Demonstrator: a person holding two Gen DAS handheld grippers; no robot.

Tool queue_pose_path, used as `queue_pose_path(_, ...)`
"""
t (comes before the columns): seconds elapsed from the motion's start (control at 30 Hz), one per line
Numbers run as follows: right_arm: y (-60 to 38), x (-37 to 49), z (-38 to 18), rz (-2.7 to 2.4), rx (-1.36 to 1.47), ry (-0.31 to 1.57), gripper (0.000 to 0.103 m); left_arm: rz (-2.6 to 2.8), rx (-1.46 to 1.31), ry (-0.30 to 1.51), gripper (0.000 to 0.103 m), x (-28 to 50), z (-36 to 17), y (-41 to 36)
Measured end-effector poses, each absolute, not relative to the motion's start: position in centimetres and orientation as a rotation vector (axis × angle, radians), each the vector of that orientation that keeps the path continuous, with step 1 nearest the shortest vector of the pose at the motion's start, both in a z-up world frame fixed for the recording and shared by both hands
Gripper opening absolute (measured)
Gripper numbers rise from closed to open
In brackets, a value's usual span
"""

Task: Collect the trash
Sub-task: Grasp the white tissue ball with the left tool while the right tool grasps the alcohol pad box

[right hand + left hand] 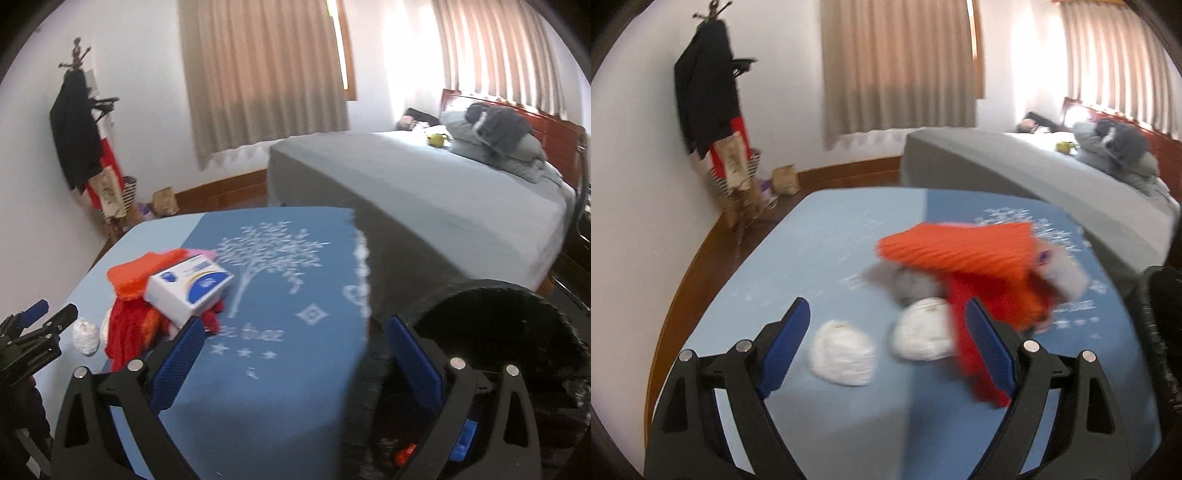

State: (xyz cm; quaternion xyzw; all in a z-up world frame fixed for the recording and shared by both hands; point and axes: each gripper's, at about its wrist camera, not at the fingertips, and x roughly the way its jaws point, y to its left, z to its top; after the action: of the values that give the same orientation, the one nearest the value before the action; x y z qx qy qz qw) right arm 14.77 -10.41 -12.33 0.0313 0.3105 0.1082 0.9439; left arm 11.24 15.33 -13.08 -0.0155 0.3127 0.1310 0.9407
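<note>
Two crumpled white paper balls lie on the blue table (pixel 827 236): one (pixel 843 352) between my left gripper's fingers' line, one (pixel 923 334) further right; one ball also shows in the right wrist view (pixel 85 335). My left gripper (pixel 888 314) is open and empty just above and short of them; it also shows at the left edge of the right wrist view (pixel 51 314). My right gripper (pixel 295 328) is open and empty over the table's right edge. A black bin (pixel 498 332) stands right of the table, with small items inside.
An orange and red cloth pile (pixel 967 254) with a white-blue box (pixel 188 291) on it lies mid-table, beside a grey lump (pixel 912 286). A grey bed (pixel 424 184) stands behind. A coat rack (pixel 709 92) with bags stands at the back left wall.
</note>
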Motion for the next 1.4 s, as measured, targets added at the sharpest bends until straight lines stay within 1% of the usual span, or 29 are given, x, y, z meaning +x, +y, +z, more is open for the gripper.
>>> queue_pose_path(0.37, -6.0, 16.5, -13.0, 0.265, 0.028, 0.658, 0.097, 0.295, -0.119, 0.757, 0.083, 12.8, -16.7, 19.9)
queue_pose_path(0.43, -5.6, 16.7, -13.0, 0.269, 0.021, 0.658, 0.097, 0.277, -0.124, 0.781, 0.076, 13.3, -17.2, 20.2)
queue_pose_path(0.5, -5.2, 16.8, -12.9, 0.273, 0.020, 0.658, 0.097, 0.258, -0.124, 0.806, 0.064, 13.5, -17.8, 20.0)
queue_pose_path(0.53, -5.1, 16.8, -12.9, 0.275, 0.020, 0.658, 0.097, 0.258, -0.123, 0.810, 0.062, 13.6, -18.1, 19.9)
queue_pose_path(0.6, -4.7, 17.0, -12.8, 0.281, 0.021, 0.658, 0.097, 0.264, -0.121, 0.808, 0.050, 13.6, -18.2, 19.6)
queue_pose_path(0.67, -4.4, 17.2, -12.7, 0.289, 0.027, 0.657, 0.097, 0.269, -0.136, 0.800, 0.041, 13.7, -17.9, 19.9)
queue_pose_path(0.73, -4.0, 17.4, -12.5, 0.299, 0.034, 0.655, 0.097, 0.248, -0.165, 0.780, 0.038, 13.6, -17.5, 20.1)
queue_pose_path(1.07, -1.7, 19.5, -12.8, 0.312, 0.062, 0.678, 0.097, 0.214, -0.118, 0.676, 0.036, 14.3, -14.9, 18.2)
queue_pose_path(1.4, -0.3, 22.1, -15.0, 0.305, 0.080, 0.753, 0.097, 0.190, -0.115, 0.656, 0.036, 15.5, -14.4, 17.2)
